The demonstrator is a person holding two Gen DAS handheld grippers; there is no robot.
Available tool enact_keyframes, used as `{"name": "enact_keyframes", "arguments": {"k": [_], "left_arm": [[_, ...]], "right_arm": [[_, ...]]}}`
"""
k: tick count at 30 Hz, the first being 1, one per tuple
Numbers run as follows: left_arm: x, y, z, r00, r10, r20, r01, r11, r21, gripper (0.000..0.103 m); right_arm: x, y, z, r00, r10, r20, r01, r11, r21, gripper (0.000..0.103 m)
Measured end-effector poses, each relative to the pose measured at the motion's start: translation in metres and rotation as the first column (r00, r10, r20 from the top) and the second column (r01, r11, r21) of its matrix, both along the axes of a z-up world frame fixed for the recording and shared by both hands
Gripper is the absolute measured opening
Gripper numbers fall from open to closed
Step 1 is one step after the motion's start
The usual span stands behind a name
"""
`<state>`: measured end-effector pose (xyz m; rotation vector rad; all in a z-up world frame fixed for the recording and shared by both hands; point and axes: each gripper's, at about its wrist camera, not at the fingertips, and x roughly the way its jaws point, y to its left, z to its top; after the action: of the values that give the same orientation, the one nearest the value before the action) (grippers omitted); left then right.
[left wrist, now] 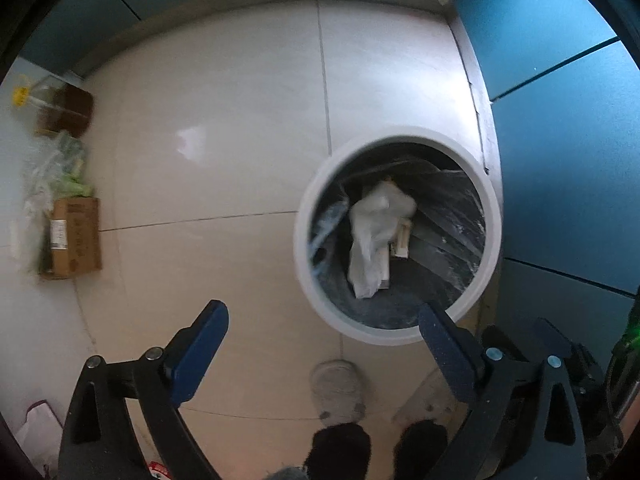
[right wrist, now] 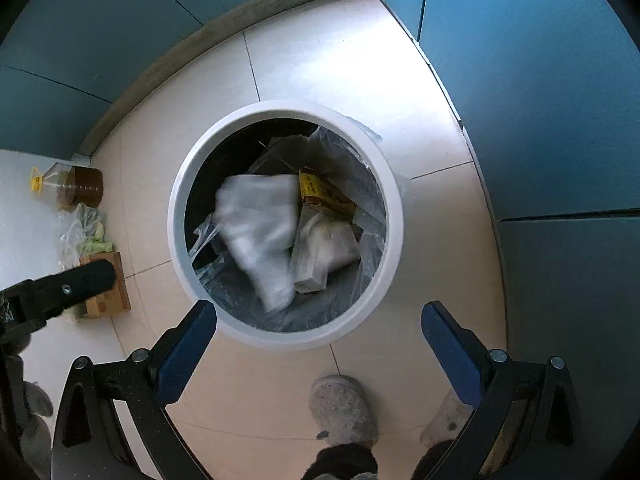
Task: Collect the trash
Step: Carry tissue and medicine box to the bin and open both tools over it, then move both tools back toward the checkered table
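A round white trash bin (right wrist: 394, 208) with a dark liner stands on the tiled floor, also in the left wrist view (left wrist: 490, 216). Inside it a blurred white plastic bag (right wrist: 256, 232) lies over a yellow carton (right wrist: 316, 190) and other wrappers; the bag shows in the left wrist view (left wrist: 370, 236) too. My right gripper (right wrist: 320, 320) is open and empty, above the bin's near rim. My left gripper (left wrist: 322, 320) is open and empty, to the left of the bin; one of its fingers (right wrist: 86, 276) shows in the right wrist view.
Blue cabinet fronts (right wrist: 560, 120) stand behind and to the right of the bin. At the left wall sit an oil bottle (right wrist: 76, 188), a crumpled plastic bag (right wrist: 86, 228) and a small cardboard box (left wrist: 74, 236). The person's slippered feet (right wrist: 344, 408) are near the bottom.
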<state>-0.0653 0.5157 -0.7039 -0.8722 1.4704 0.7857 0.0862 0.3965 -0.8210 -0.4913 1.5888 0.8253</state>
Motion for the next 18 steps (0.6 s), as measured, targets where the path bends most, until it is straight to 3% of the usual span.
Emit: {"name": "enact_keyframes", "arguments": {"k": [9,18], "left_arm": [[-0.015,-0.021,0.070,0.999,-0.012,-0.053,0.020,0.989,0.150,0.097],[-0.031,-0.058,0.187,0.999,0.002,-0.047,0.008,0.980,0.200,0.097]], "right_arm": [[-0.008,-0.013,0.077,0.994,0.029,0.107,-0.026,0.999,-0.022,0.103],[-0.015,-0.042,0.216,0.989,0.045,0.144,-0.046,0.999,0.004,0.103]]}}
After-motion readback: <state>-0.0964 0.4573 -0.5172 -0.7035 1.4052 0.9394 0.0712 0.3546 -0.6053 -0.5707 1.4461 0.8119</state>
